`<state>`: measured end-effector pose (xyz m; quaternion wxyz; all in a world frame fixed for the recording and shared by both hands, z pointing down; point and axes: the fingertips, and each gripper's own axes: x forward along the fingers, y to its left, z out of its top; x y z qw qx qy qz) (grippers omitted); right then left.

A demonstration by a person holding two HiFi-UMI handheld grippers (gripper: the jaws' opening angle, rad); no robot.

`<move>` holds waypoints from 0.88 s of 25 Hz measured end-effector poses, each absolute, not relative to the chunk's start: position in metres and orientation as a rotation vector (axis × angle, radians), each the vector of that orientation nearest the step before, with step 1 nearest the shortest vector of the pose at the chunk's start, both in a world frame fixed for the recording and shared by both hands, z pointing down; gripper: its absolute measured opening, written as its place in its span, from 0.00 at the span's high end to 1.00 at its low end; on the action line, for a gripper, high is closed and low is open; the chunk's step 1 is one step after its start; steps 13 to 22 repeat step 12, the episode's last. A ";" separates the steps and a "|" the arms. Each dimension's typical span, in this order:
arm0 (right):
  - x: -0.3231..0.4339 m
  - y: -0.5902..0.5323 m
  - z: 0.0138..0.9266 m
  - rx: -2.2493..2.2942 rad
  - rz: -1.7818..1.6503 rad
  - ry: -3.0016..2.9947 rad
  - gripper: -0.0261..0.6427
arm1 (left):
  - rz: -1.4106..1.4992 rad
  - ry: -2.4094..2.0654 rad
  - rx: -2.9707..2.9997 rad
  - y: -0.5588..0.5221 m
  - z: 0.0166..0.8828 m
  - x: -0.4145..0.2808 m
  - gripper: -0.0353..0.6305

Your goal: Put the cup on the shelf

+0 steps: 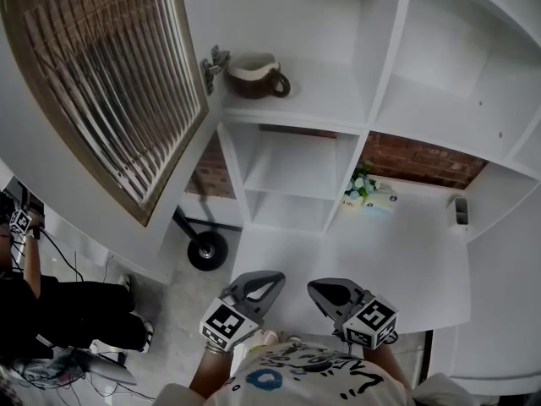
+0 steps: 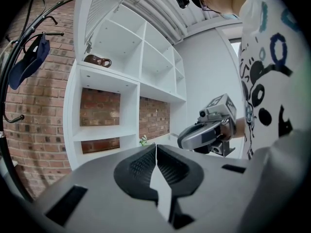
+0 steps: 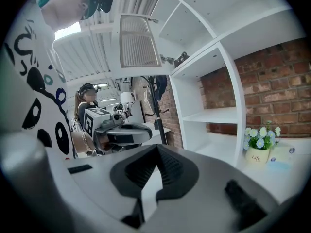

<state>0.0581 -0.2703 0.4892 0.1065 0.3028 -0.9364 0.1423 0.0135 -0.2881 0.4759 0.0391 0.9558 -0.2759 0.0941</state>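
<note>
A white shelf unit (image 1: 325, 91) took up the head view from 12 round to 3 o'clock. On its upper board, near 12 o'clock, stood a brown cup (image 1: 252, 76) with a pale rim, its handle turned to 3 o'clock. Below, a broad white counter (image 1: 380, 269) spread toward 5 o'clock. At its back edge sat a small flower pot (image 1: 359, 186). A pale box (image 1: 385, 200) lay just beside the pot at its 3 o'clock. A small grey object (image 1: 457, 211), too small to identify, stood well apart, further toward 3 o'clock.
</note>
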 end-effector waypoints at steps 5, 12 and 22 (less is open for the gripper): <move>0.055 -0.274 0.492 0.892 0.423 -2.751 0.92 | 0.295 -0.821 2.928 -0.289 0.479 0.013 0.92; 0.051 -0.273 0.491 0.883 0.418 -2.750 0.92 | 0.298 -0.813 2.928 -0.289 0.478 0.012 0.92; 0.051 -0.273 0.491 0.883 0.418 -2.750 0.92 | 0.298 -0.813 2.928 -0.289 0.478 0.012 0.92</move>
